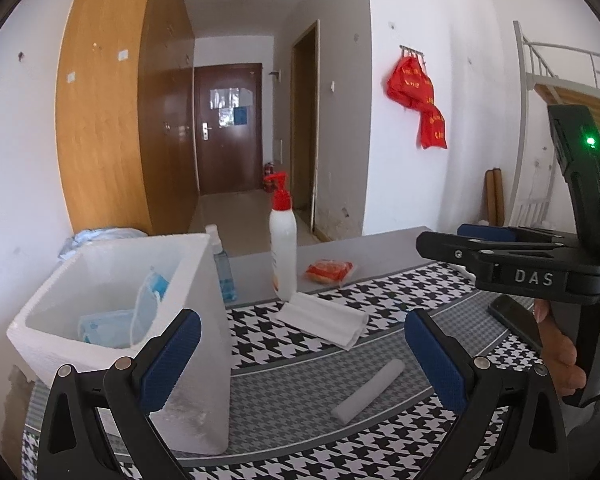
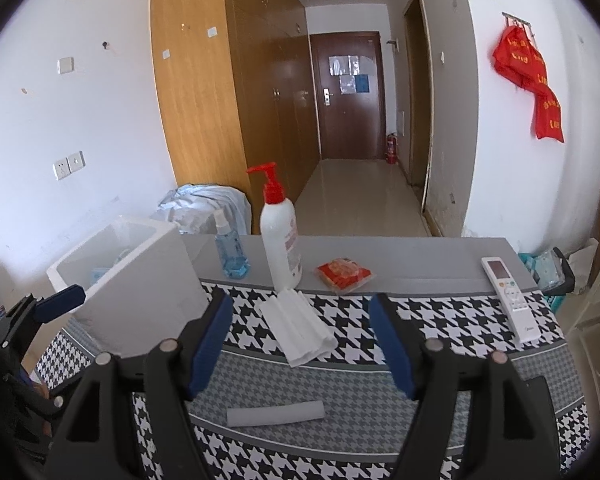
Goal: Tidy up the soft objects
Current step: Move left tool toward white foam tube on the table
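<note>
Both the left gripper [image 1: 302, 364] and right gripper [image 2: 300, 340] hover with jaws apart and empty, framing the white gauze roll [image 2: 275, 414] lying at six o'clock on the worktop [image 2: 420, 268], likely bound for the foam box [image 1: 112, 280] at nine o'clock, which already holds masks [image 1: 112, 326].

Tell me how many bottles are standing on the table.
2: the white pump bottle with a red top near the table's far edge, and the small blue spray bottle just left of it, beside the foam box.

White walls being lit by daylight, a tall wooden wardrobe [image 2: 204, 92] being flanked by a tiled corridor, a dark brown door [image 2: 348, 96] being seen at its end, red cloth [image 2: 530, 80] being hung from wall hooks, a bunk bed frame [image 1: 556, 76] being glimpsed at right.
</note>
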